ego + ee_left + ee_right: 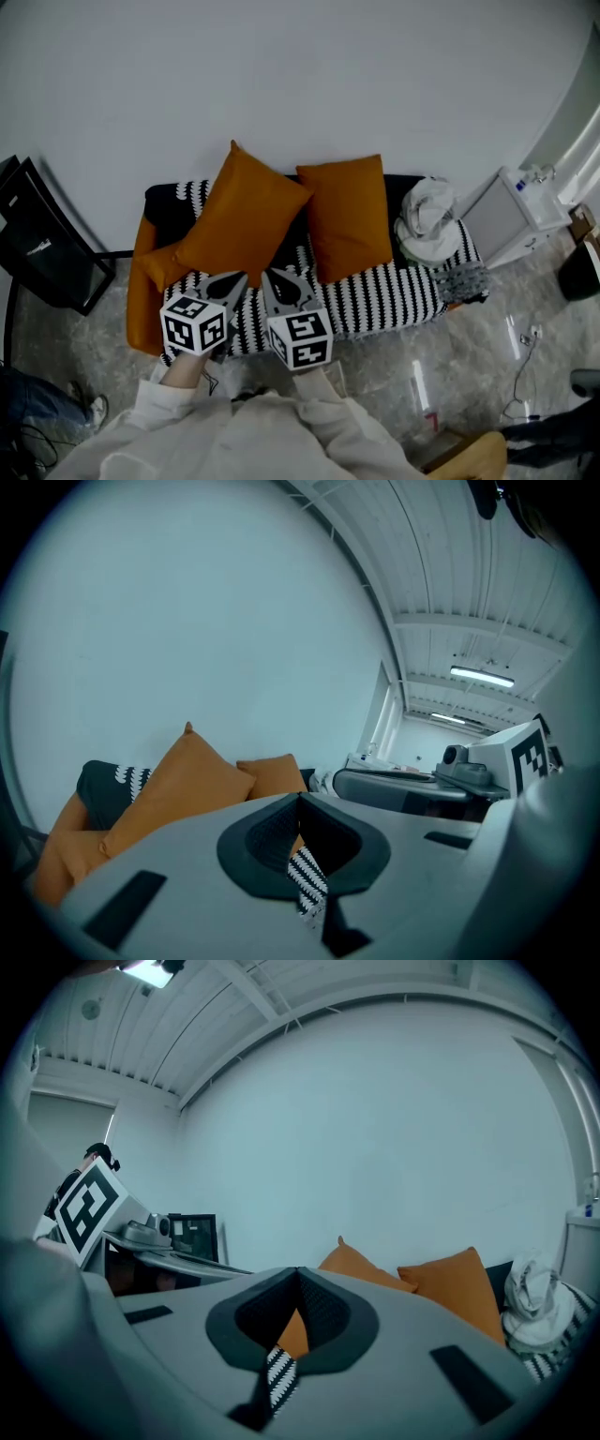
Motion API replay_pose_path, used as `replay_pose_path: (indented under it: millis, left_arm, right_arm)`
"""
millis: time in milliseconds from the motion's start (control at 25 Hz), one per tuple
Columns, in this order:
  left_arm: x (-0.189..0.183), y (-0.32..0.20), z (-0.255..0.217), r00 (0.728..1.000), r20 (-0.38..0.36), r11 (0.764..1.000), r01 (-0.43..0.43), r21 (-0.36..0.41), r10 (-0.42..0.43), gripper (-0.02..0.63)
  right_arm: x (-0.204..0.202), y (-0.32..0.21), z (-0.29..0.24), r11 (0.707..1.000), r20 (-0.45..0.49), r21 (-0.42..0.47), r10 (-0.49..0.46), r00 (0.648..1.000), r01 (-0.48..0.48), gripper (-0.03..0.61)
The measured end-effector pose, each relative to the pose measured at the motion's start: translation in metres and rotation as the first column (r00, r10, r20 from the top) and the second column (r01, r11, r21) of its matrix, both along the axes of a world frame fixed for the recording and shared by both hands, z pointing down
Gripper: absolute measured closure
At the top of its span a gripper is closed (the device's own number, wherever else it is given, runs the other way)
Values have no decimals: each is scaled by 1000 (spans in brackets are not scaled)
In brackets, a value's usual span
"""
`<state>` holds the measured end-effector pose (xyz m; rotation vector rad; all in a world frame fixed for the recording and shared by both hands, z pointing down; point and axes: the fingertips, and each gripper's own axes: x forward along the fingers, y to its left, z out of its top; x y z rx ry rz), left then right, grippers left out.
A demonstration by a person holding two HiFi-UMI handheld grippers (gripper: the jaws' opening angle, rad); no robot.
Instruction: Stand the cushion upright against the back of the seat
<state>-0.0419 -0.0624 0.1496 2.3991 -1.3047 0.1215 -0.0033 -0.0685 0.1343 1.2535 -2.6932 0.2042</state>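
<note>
Two orange cushions stand on a sofa with a black-and-white striped cover (394, 300). The left cushion (242, 217) leans corner-up against the back, and it also shows in the left gripper view (178, 780). The right cushion (349, 216) stands upright against the back (455, 1288). My left gripper (230, 283) and right gripper (284, 286) hover side by side over the seat's front edge, just below the left cushion and not touching it. Both grippers (300, 799) (298, 1272) are shut, with nothing between the fingers.
An orange armrest or third cushion (150, 272) lies at the sofa's left end. A bundled white cloth (427, 220) sits on the right end, with a grey fuzzy piece (461, 279) below it. A black frame (47, 248) stands left, a white cabinet (516, 216) right.
</note>
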Motion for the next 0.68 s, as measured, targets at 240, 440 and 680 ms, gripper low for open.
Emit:
replay_pose_path:
  millis: [240,440,680]
  left_arm:
    - [-5,5,-1,1000,0,1000,-1,1,1,607]
    - [-10,7,1,1000,-18,1000,-7,-3,7,607]
    - [-12,15,-1,1000,-16,1000,-22,9,22,606]
  right_arm:
    - [-3,8,1,1000,-20,-10,5,1000,-5,566]
    - [-1,10,2,999,-26,-17,30,999,-30,566]
    - [-2,17,3,999,-26,-17,38,999,-38,566]
